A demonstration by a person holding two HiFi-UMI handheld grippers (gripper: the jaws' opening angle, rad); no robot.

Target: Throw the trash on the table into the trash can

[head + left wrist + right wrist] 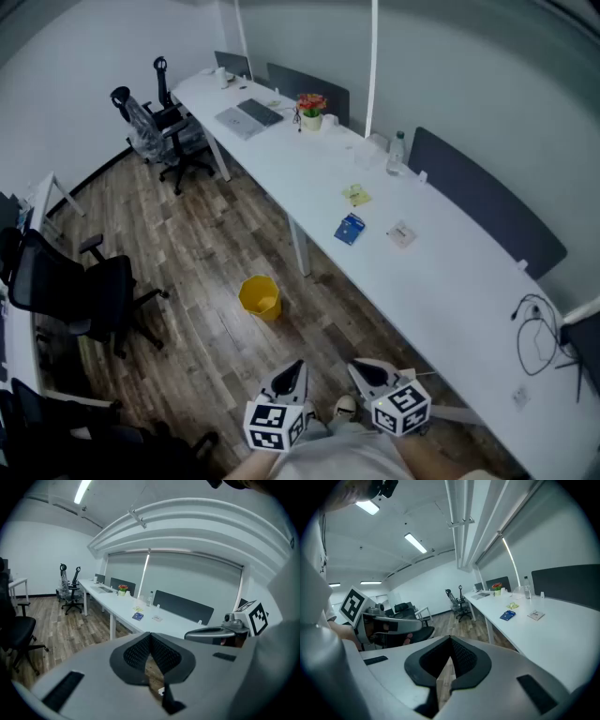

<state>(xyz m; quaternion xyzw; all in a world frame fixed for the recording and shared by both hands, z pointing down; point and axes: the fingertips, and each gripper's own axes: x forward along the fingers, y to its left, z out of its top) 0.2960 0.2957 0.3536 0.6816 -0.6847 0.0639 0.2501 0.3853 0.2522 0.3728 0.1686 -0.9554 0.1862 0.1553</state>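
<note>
Yellow trash can (260, 297): left of centre in the head view, standing on the wood floor just off the near edge of the tabletop (450, 281). It seems set there so your carry from pickup to drop is short.

Left hand-held gripper (292, 368): bottom centre, held low against your body, jaws pressed together with nothing between them.

Right hand-held gripper (362, 368): just beside it in the same posture, likewise closed and empty. Both read as a resting carry, since nothing is within reach.

Trash, three flat items on the tabletop at mid-frame:
- blue packet (350, 228)
- yellow-green wrapper (356, 195), just above the blue packet
- white packet (401, 234), to the right

All three lie well apart from both grippers, up and ahead of them. The trash can sits between, offset left. You will likely need to step forward and open a jaw pair before any pickup.
</note>
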